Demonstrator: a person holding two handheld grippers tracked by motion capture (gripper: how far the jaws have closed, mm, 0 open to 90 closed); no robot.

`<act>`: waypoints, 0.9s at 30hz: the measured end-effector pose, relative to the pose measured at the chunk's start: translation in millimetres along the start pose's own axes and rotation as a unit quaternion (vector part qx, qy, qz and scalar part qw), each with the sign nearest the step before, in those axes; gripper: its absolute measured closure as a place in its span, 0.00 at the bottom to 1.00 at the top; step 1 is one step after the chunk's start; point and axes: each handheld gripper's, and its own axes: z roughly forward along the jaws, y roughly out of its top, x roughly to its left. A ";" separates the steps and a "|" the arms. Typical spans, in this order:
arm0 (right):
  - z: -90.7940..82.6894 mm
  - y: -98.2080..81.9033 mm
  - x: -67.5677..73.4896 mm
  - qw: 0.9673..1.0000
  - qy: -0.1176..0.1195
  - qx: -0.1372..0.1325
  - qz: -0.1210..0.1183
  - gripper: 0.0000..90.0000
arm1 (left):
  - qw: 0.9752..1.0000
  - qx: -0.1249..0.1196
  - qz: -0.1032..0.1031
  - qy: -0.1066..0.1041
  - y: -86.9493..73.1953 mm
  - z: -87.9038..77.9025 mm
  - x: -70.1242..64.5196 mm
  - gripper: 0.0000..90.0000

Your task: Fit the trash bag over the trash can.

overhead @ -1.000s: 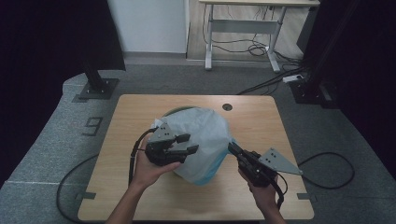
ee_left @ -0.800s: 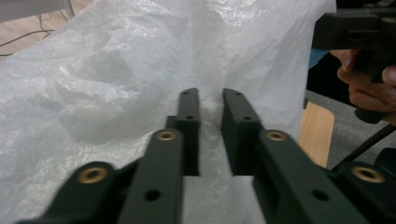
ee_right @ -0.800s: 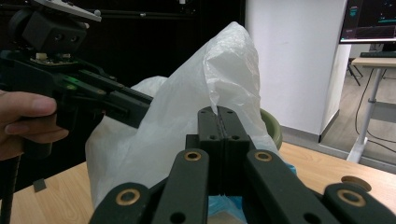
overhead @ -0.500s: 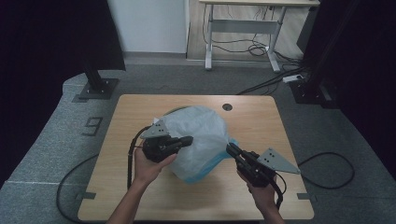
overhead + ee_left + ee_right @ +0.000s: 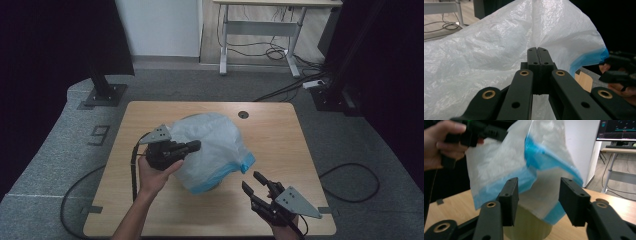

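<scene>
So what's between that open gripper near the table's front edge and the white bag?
Nothing: in the high view, bare table separates the right gripper from the white bag. The right gripper view agrees: its jaws stand apart, empty.

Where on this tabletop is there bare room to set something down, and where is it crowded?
Free: the right side of the table, between the white bag and the right edge; the far strip around the cable hole; the near-left corner beside the forearm. Crowded: the centre, where the left gripper pinches the bag, and the near right by the right gripper.
</scene>
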 end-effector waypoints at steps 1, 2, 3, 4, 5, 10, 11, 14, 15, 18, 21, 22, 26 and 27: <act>0.3 -1.5 0.0 1.000 0.002 0.001 -0.001 0.57 | 1.000 0.000 0.000 -0.001 0.6 0.2 0.0 1.00; 0.9 -2.2 -0.4 1.000 0.003 0.001 0.000 0.58 | 1.000 0.000 0.000 -0.002 1.1 0.4 0.0 1.00; 1.7 -2.1 -1.1 1.000 0.005 0.001 0.002 0.58 | 1.000 0.000 -0.001 -0.001 1.6 0.8 -0.1 1.00; 3.3 -1.3 -3.0 1.000 0.008 0.000 0.008 0.58 | 1.000 0.000 -0.002 -0.001 2.0 1.0 -0.2 1.00; 4.7 -0.2 -4.8 1.000 0.010 -0.001 0.016 0.59 | 1.000 0.000 -0.002 -0.001 2.2 1.1 -0.2 1.00; 8.6 5.0 -4.8 1.000 -0.011 -0.008 0.003 0.59 | 1.000 0.003 -0.005 0.001 1.2 3.3 -1.3 1.00; 8.8 5.3 -3.5 1.000 -0.012 -0.008 0.000 0.59 | 1.000 0.005 -0.005 0.001 0.8 4.6 -2.1 1.00; 7.6 4.8 1.4 1.000 -0.012 -0.011 -0.010 0.60 | 1.000 0.009 -0.002 0.001 0.3 7.2 -2.9 1.00; 6.7 4.8 2.1 1.000 -0.011 -0.012 -0.012 0.60 | 1.000 0.009 -0.003 0.001 0.2 7.7 -3.0 1.00; 4.5 5.8 2.0 1.000 -0.010 -0.012 -0.015 0.61 | 1.000 0.009 -0.003 0.000 0.3 8.2 -3.3 1.00; 5.6 6.6 0.6 1.000 -0.005 -0.008 -0.013 0.64 | 1.000 0.007 -0.003 0.000 1.4 8.1 -4.2 1.00; 7.5 6.7 0.1 1.000 -0.002 -0.006 -0.016 0.65 | 1.000 0.008 -0.003 0.000 1.8 8.1 -4.4 1.00; 13.1 8.7 2.8 0.999 -0.024 -0.006 -0.043 0.66 | 1.000 0.013 -0.003 0.000 2.2 8.6 -4.3 1.00; 13.9 10.0 4.0 0.999 -0.024 -0.008 -0.048 0.67 | 1.000 0.014 -0.003 -0.001 2.2 8.8 -4.4 1.00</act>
